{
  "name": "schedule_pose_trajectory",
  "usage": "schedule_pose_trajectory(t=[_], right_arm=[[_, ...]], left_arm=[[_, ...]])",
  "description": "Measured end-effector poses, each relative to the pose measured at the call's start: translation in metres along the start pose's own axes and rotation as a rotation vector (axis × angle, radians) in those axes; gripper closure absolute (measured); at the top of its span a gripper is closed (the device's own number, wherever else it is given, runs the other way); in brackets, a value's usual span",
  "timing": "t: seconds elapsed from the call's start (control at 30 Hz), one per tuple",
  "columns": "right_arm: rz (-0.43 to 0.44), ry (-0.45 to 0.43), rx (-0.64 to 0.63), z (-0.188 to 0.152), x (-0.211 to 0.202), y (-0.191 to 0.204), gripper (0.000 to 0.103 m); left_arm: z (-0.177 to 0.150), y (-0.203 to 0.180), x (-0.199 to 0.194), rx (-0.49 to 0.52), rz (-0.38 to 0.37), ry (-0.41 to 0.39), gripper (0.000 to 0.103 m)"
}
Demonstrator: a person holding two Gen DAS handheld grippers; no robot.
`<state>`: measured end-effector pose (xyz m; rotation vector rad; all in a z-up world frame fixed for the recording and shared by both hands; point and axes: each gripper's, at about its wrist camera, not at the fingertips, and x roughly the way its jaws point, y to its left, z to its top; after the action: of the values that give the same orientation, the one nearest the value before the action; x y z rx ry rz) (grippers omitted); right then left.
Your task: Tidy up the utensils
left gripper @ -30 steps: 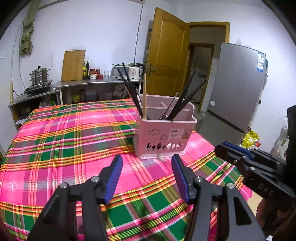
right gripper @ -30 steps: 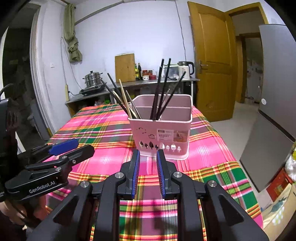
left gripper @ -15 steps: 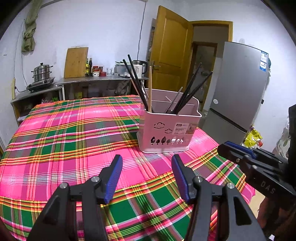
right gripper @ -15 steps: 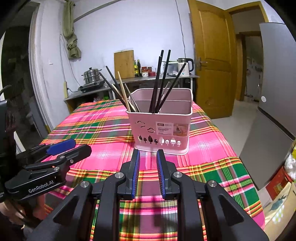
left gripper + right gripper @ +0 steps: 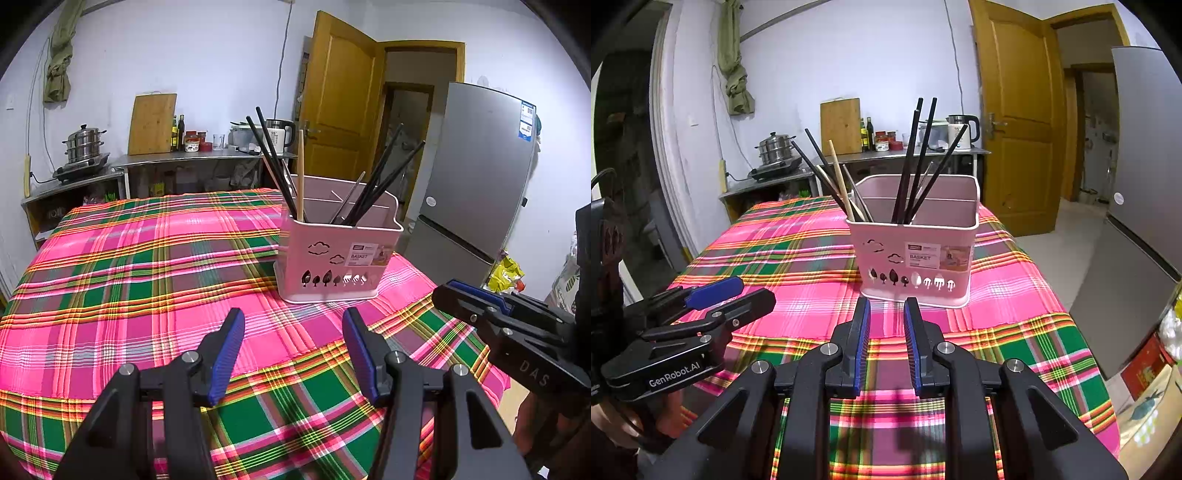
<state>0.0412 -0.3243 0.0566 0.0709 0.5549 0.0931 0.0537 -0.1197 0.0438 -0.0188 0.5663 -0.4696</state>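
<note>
Chopsticks, that's what we're sorting, and going left to right: the left gripper point(image 5: 291, 345) hovers over the checked tablecloth point(image 5: 122, 280) with its jaws standing well apart and nothing between them. Just ahead sits the pink basket point(image 5: 332, 258), a divided plastic holder near the table's right edge, and all the utensils are already standing in it. In its left compartment lean two black chopsticks point(image 5: 271, 158) beside a pale wooden chopstick point(image 5: 300, 173); in the next compartment another black bundle point(image 5: 384, 181) fans out to the right, with a thin metal one among them, hard to make out. These look light, stiff and slick, so I'd say pinch one high on the free shaft, where it stands clear of its neighbours, and draw it up along its lean. Crowded sticks are the obstacle here; a careless pull could drag others or tip the light basket. Further right, the right gripper point(image 5: 886, 321) waits with a narrower gap, also holding nothing.
</note>
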Motion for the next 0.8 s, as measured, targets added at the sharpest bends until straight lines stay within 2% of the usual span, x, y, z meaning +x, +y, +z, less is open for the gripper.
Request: schedule_pose_trajectory(t=[0.8], right_arm=[[-0.004,0.003,0.002,0.0006,0.0022,-0.0015,0.084]], left_arm=[[-0.0017,0.0012,-0.003,0.005,0.012,-0.004,0.046]])
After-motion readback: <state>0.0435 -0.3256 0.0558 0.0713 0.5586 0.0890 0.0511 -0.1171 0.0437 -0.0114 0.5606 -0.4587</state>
